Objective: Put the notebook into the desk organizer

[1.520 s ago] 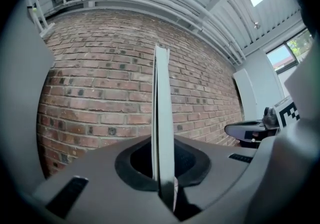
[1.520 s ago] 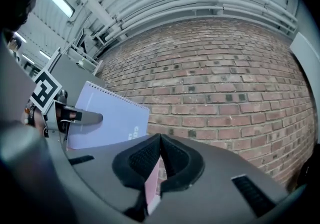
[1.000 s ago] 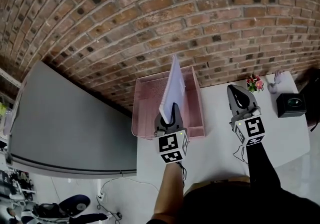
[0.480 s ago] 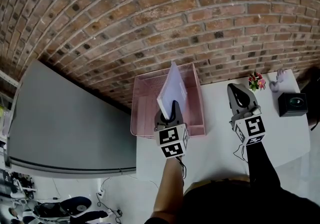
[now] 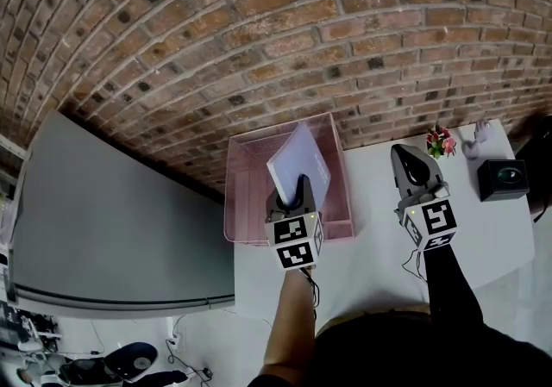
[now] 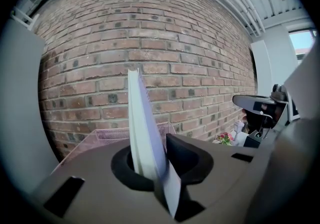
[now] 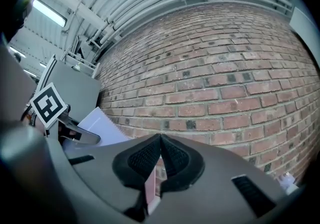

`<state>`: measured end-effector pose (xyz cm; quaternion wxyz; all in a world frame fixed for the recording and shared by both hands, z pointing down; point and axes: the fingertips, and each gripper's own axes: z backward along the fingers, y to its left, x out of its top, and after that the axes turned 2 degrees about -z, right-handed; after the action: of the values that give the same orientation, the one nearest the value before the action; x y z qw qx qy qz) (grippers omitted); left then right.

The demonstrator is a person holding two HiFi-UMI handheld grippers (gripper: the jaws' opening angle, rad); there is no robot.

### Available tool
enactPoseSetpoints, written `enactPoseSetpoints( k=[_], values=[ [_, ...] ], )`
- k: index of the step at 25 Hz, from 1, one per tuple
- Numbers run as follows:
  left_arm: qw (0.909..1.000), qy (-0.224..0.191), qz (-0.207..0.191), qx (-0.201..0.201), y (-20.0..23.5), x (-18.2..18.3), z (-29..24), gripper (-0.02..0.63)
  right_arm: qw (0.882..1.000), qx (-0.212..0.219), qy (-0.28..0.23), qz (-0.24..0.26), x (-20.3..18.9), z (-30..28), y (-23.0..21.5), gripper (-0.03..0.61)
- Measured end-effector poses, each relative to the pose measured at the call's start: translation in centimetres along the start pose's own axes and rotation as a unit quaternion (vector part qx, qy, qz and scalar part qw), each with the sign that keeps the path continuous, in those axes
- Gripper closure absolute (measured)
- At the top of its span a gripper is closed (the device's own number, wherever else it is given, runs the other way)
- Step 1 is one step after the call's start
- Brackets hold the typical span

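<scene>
Left hand-held gripper (image 5: 297, 189): jaws opening, with the white notebook (image 5: 299, 161) standing tilted between them, within the pink mesh desk organizer (image 5: 245, 177). Placement is judged nearly done; full release and withdrawal are left. Right hand-held gripper (image 5: 412, 168): jaws pressed together, empty, above the white bench (image 5: 371, 234). Beyond: small flowers (image 5: 440, 142), black box (image 5: 503, 178), brick wall (image 5: 259, 32); grey panel (image 5: 112, 221) at left.

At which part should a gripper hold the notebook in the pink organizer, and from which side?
Probably the near edge, coming from the person's side: the notebook stands tilted on edge in the organizer, its thin edge facing that way. The left gripper, jaws opening, straddles it there.
</scene>
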<state>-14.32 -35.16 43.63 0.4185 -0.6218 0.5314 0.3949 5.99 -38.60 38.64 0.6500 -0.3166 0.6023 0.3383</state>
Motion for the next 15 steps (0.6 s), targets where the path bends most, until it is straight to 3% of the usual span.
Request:
enactPoseSetpoints(
  k=[8,15],
  values=[
    [0.9996,-0.004,-0.022,-0.016,-0.2,0.7,-1.1,0.525,1.000,-0.011,0.005,0.001,-0.4,-0.5,-0.5,0.557],
    [0.9982,0.020,-0.042,-0.036,-1.0,0.5,-1.2,0.529,1.000,-0.010,0.009,0.000,-0.7,-1.0,-0.2,0.557]
  ],
)
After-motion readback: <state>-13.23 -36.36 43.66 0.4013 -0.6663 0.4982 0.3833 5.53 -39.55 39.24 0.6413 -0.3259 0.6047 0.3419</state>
